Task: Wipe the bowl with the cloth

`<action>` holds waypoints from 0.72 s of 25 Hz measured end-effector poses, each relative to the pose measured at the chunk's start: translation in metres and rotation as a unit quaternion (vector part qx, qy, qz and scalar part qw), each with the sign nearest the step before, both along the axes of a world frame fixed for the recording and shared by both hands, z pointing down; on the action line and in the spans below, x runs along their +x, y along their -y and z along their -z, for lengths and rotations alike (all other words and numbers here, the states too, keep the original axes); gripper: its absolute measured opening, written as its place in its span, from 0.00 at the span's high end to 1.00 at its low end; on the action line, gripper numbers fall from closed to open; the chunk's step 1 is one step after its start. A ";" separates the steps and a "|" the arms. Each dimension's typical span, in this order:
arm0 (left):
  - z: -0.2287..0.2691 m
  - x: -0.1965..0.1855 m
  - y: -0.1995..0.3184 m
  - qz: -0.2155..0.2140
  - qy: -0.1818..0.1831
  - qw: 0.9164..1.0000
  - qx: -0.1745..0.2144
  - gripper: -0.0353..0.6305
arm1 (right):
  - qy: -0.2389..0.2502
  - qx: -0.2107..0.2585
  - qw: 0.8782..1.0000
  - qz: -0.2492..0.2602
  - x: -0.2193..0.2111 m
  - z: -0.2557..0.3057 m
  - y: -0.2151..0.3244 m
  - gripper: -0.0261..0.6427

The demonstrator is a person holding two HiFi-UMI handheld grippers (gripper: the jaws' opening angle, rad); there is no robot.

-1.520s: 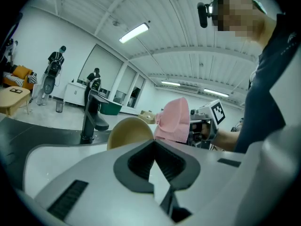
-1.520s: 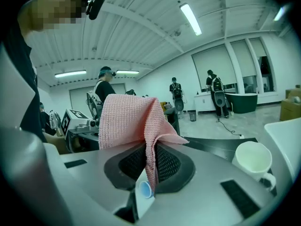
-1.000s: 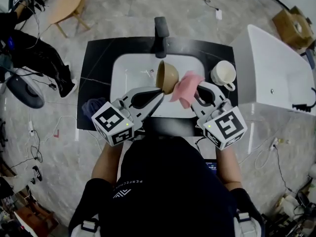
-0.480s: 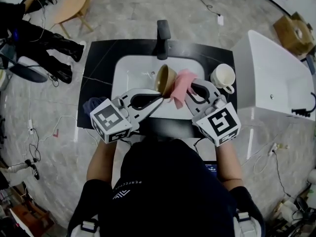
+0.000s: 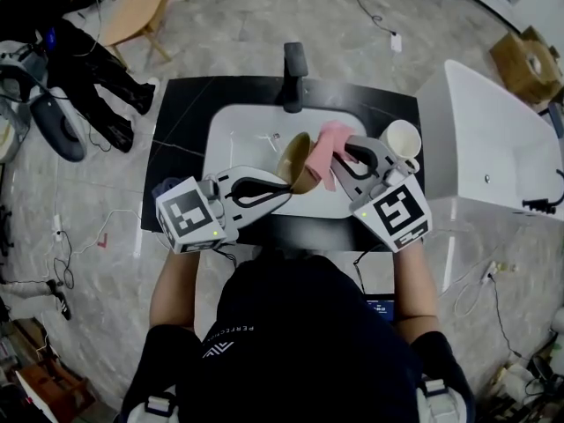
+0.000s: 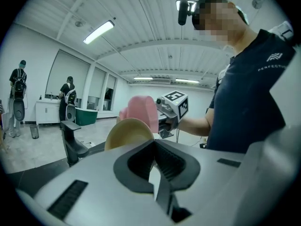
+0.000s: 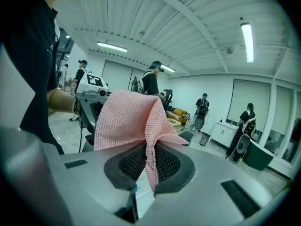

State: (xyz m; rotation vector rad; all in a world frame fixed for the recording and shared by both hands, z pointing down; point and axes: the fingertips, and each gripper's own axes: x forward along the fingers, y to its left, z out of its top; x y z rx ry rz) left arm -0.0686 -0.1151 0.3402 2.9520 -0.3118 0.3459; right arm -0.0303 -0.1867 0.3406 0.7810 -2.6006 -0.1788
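Head view and the two gripper views, one instant. The left claw (image 5: 284, 186) is closed on the rim of a tan round bowl (image 5: 298, 160), which it holds tilted on edge above the white oval sink (image 5: 236, 135). The sink is set into the middle of the black desk (image 5: 176, 117).

The left gripper view shows the same grasp. The claw's (image 6: 153, 144) dark pads meet at the bowl's (image 6: 128, 132) lower edge, and the bowl rises just past the tips.

The right claw (image 5: 345, 153) is clamped on a pink knitted cloth (image 5: 328, 142). In the right gripper view a fold of the cloth (image 7: 129, 119) is pinched between the pads of that claw (image 7: 149, 166), and the rest stands up in a loose peak.

The cloth sits on the bowl's right side and appears to touch it (from the left gripper view the cloth (image 6: 141, 109) shows directly behind the bowl).

A black faucet (image 5: 293, 76) stands at the middle of the desk's far edge. A white handled cup (image 5: 401, 139) stands near the right edge, just beside the sink. A crumpled dark blue rag (image 5: 164, 189) lies near the left edge toward the near corner.
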 end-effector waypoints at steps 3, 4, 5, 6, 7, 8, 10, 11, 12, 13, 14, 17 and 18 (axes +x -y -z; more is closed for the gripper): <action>0.003 0.001 -0.010 -0.023 -0.017 1.000 -0.004 0.93 | 0.001 -0.003 1.000 0.005 0.003 -0.003 0.002 0.89; 0.005 0.002 -0.014 -0.032 -0.025 0.999 -0.006 0.93 | 0.001 -0.004 1.000 0.005 0.004 -0.005 0.003 0.89; 0.007 0.002 -0.017 -0.041 -0.033 0.999 -0.008 0.93 | 0.001 -0.004 1.000 0.005 0.005 -0.007 0.004 0.89; 0.010 0.003 -0.020 -0.049 -0.042 0.998 -0.010 0.93 | 0.000 -0.004 1.000 0.005 0.006 -0.009 0.005 0.89; 0.013 0.003 -0.022 -0.055 -0.050 0.997 -0.011 0.93 | -0.001 -0.003 1.000 0.006 0.007 -0.012 0.006 0.89; 0.017 0.003 -0.023 -0.061 -0.059 0.996 -0.011 0.93 | -0.002 -0.001 1.000 0.008 0.009 -0.014 0.008 0.89; 0.026 0.003 -0.024 -0.069 -0.078 0.994 -0.012 0.93 | -0.002 0.003 1.000 0.014 0.010 -0.018 0.009 0.89; 0.031 0.003 -0.024 -0.072 -0.088 0.994 -0.012 0.93 | -0.002 0.004 1.000 0.018 0.010 -0.019 0.008 0.89; 0.035 0.002 -0.024 -0.072 -0.096 0.993 -0.010 0.93 | 0.000 0.004 1.000 0.022 0.009 -0.020 0.007 0.89; 0.038 0.002 -0.023 -0.071 -0.103 0.992 -0.007 0.93 | 0.005 0.003 1.000 0.025 0.008 -0.020 0.006 0.89; 0.042 0.002 -0.022 -0.069 -0.111 0.991 -0.004 0.93 | 0.012 0.001 1.000 0.028 0.008 -0.021 0.005 0.89; 0.050 0.003 -0.018 -0.061 -0.130 0.990 -0.001 0.93 | 0.033 -0.002 0.999 0.034 0.006 -0.020 0.003 0.89; 0.052 0.003 -0.017 -0.060 -0.133 0.989 -0.001 0.93 | 0.039 -0.002 0.999 0.035 0.005 -0.019 0.004 0.89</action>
